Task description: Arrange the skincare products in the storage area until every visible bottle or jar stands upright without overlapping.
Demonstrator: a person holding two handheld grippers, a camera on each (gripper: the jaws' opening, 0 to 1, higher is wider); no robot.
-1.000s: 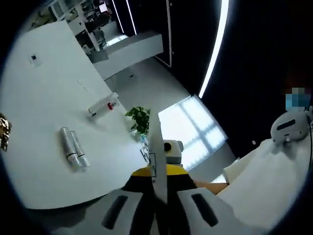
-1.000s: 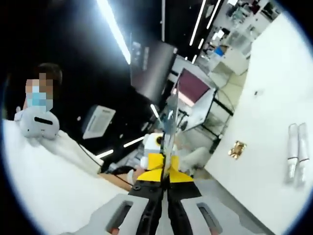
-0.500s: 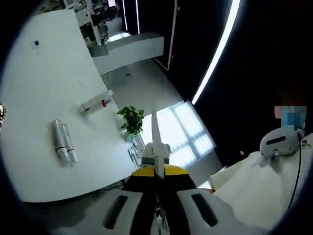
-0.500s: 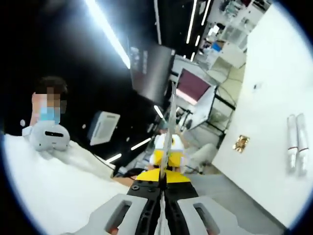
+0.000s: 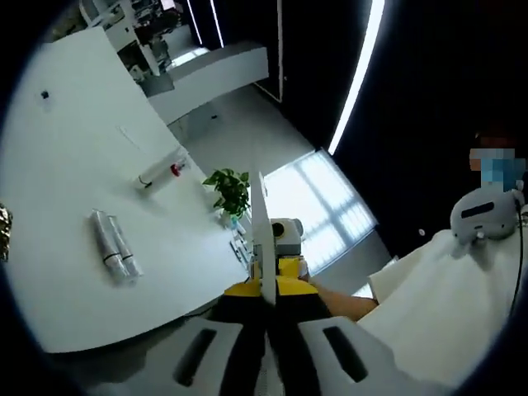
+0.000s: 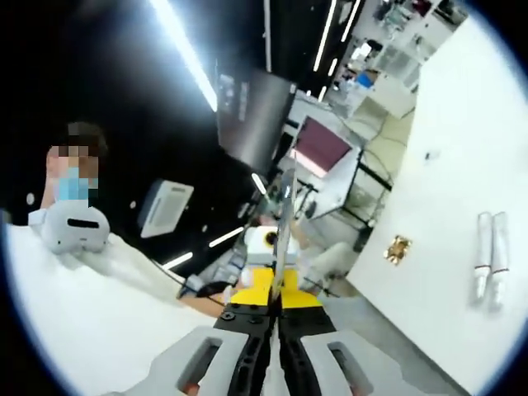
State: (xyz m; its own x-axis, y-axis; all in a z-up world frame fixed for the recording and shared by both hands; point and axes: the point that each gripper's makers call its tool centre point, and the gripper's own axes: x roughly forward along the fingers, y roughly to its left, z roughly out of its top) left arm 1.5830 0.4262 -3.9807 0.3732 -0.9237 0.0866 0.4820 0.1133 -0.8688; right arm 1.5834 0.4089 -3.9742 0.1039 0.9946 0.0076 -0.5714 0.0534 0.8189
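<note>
On the smooth white counter [image 5: 74, 272] I see two slim silvery tubes [image 5: 114, 255] lying flat, side by side; both my left hand-held gripper [image 5: 266, 297] and right hand-held gripper [image 6: 276, 301] have jaws pressed together.

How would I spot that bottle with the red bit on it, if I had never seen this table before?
Start with the big white table in the left gripper view. Near its edge, by the green potted plant, a white bottle lies on its side, alone. Its red patch sets it apart from the pair of silvery tubes, which lie side by side further along the table.
</note>
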